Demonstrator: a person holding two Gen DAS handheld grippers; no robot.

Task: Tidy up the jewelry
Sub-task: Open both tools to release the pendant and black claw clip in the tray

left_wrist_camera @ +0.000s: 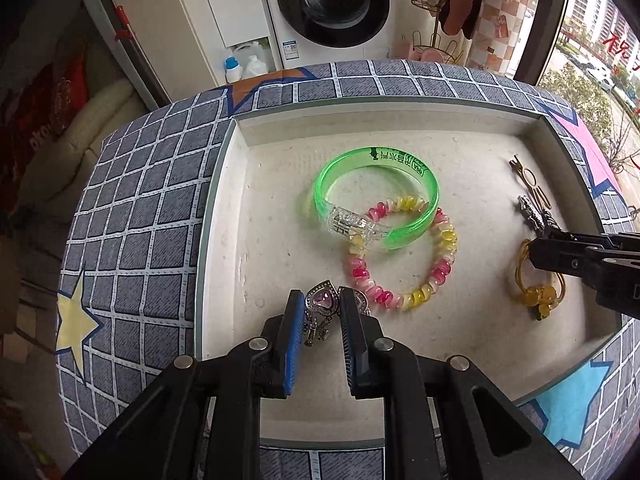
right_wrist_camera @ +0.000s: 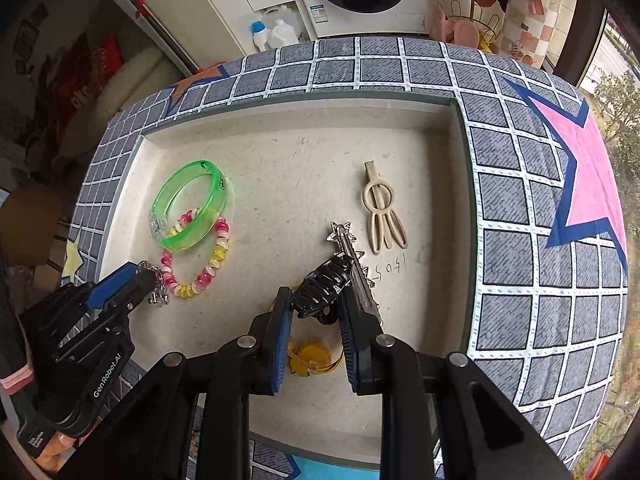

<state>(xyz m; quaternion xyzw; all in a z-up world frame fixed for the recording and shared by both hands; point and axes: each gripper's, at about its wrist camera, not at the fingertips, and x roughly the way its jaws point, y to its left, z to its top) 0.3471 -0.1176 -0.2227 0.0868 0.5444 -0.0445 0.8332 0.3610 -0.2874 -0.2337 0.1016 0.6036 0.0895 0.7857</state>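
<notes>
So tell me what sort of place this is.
Probably a home laundry or balcony corner: a front-loading washing machine stands behind the cloth-covered table, detergent bottles sit on the floor beside it, and a large window overlooks trees.

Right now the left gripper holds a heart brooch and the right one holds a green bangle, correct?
Not quite. The left gripper does hold the heart brooch, but the right gripper holds a black hair claw, as the right wrist view shows. The green bangle lies untouched in the tray.

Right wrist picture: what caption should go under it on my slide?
Right tongs gripping a black plastic claw hair clip over the shallow cream tray.
</notes>
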